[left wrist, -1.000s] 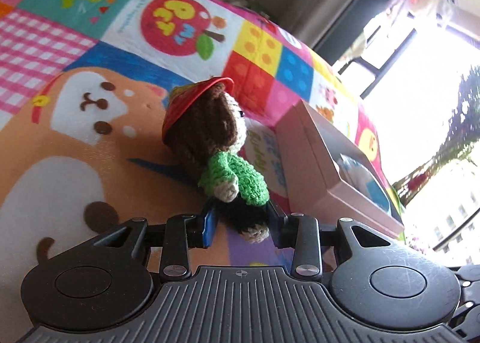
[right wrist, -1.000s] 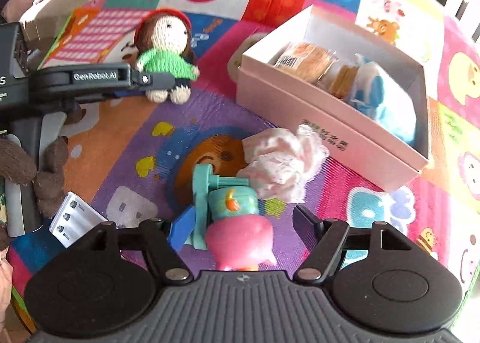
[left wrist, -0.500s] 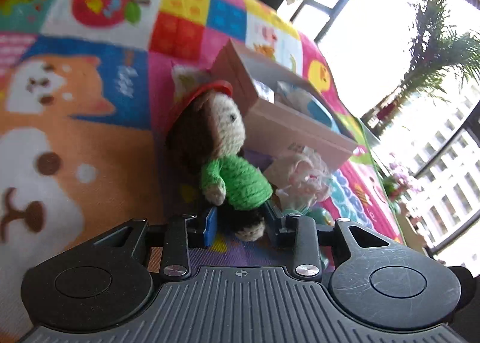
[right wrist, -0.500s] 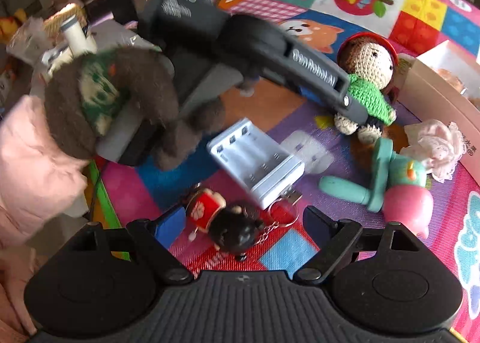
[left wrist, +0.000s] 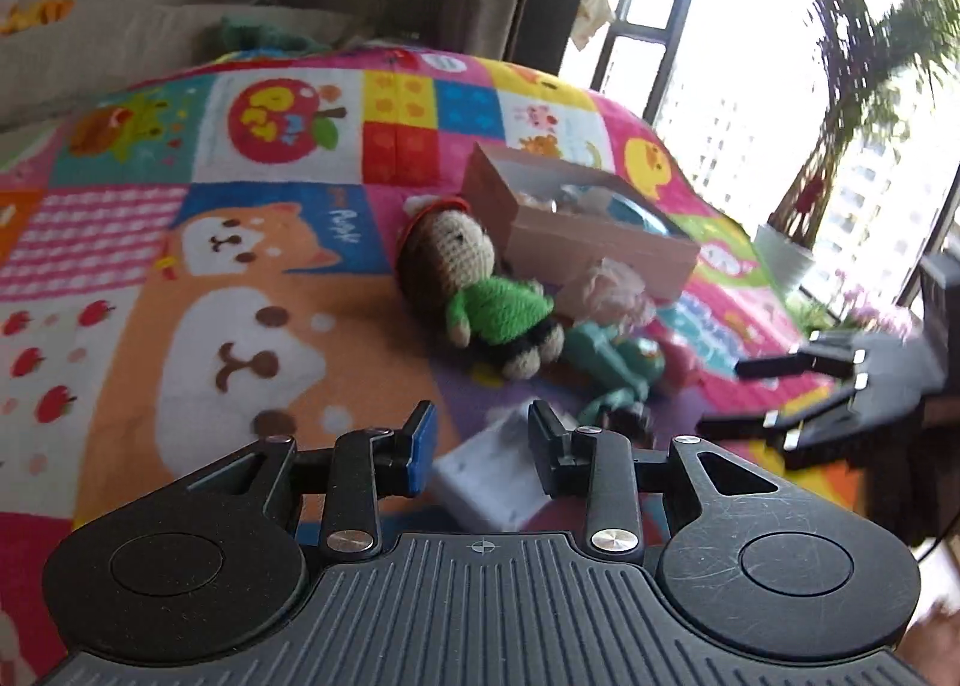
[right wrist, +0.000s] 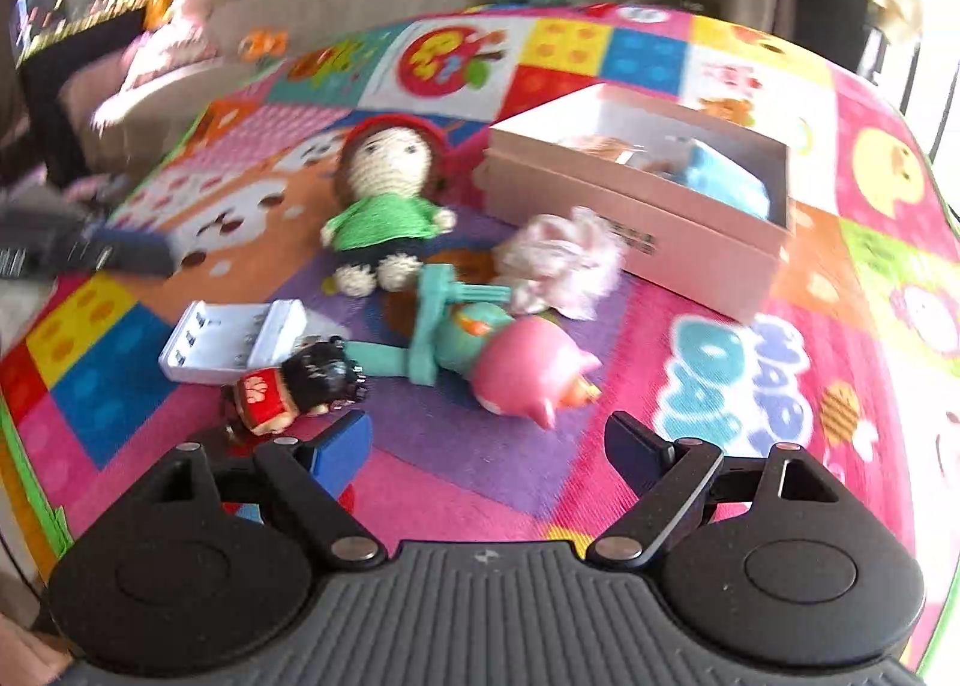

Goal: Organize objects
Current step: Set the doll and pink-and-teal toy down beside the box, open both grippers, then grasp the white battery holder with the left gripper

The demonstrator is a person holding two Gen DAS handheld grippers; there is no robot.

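A crocheted doll [left wrist: 480,296] [right wrist: 384,206] in a green top and red hat lies on the play mat beside the pink open box [left wrist: 600,248] [right wrist: 660,236]. My left gripper [left wrist: 480,434] hangs back from it, jaws a narrow gap apart with nothing between them; a white battery case [left wrist: 492,482] [right wrist: 240,338] lies beyond. My right gripper [right wrist: 489,437] [left wrist: 744,398] is wide open and empty, just short of a pink toy [right wrist: 528,374]. A teal toy [right wrist: 438,320], a pink lace scrunchie [right wrist: 564,260] and a black-haired keychain figure [right wrist: 294,386] lie close by.
The box holds a blue item [right wrist: 726,182] and a packet. The colourful mat [left wrist: 240,278] ends in a green edge [right wrist: 30,482] at the left. A pale sofa [left wrist: 120,44] runs along the back, and a window with a potted plant [left wrist: 786,260] is at the right.
The doll has left my left gripper and now lies on the mat near the box, while that gripper drew back and up. My right gripper opened wider and swung back toward the toys.
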